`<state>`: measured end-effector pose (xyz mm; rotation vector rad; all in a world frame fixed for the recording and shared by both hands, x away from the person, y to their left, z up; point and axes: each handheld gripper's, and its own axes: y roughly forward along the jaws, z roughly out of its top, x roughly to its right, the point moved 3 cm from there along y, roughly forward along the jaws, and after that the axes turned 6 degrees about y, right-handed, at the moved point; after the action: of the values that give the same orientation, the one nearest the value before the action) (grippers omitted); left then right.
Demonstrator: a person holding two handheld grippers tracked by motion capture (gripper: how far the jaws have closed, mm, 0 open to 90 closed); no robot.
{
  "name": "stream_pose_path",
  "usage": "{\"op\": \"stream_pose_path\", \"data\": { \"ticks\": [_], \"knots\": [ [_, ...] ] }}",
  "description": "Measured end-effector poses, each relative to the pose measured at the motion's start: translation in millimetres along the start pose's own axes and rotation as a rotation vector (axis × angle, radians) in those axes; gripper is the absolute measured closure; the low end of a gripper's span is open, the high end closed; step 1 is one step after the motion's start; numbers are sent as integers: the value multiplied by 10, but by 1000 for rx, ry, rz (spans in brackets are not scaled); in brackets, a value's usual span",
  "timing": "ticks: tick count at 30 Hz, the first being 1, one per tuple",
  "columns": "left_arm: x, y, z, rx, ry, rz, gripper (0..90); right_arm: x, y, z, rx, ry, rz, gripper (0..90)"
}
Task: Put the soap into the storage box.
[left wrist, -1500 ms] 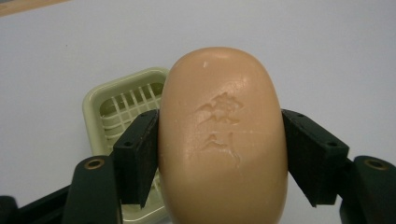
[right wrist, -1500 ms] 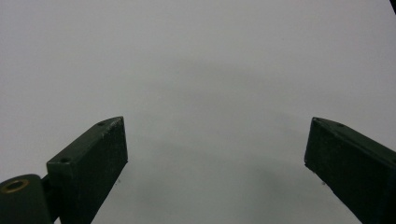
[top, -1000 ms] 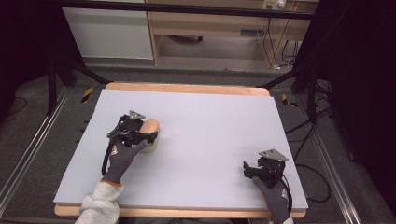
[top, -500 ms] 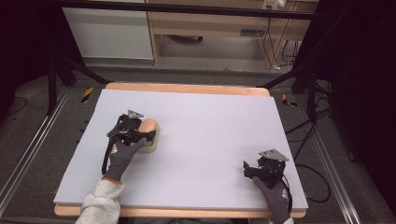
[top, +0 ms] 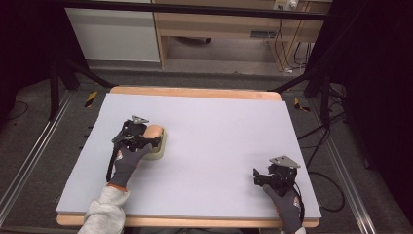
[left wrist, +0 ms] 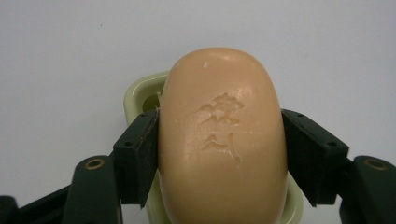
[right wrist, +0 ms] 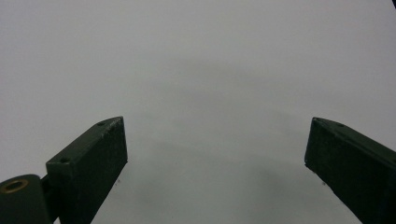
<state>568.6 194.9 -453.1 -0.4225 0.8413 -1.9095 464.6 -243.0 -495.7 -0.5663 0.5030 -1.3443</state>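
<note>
Black jaws of the left claw [left wrist: 219, 154] press both long sides of a peach-coloured soap bar [left wrist: 222, 140] (two characters stamped in its top face), which sits over a pale green soap dish [left wrist: 140, 91] on the lavender-grey bench [top: 219, 131], left of centre. Gloved left hand [top: 127, 161] holds this claw. Right claw [top: 263, 176] rests near the bench's near right corner, jaws spread wide over bare surface, gripping nothing.
</note>
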Motion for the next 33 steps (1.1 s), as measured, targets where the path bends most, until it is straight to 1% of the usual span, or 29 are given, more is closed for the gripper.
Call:
{"op": "stream_pose_path", "data": {
  "ticks": [4,13,33],
  "knots": [
    [-9,31,-19,-8,-1,3,319,-12,3,-1,-5,8,1,62],
    [13,97,-43,-23,6,2,319,-11,9,-1,-8,1,0,61],
    [11,164,-85,-45,4,9,319,-13,10,-2,-7,0,1,61]
  ]
}}
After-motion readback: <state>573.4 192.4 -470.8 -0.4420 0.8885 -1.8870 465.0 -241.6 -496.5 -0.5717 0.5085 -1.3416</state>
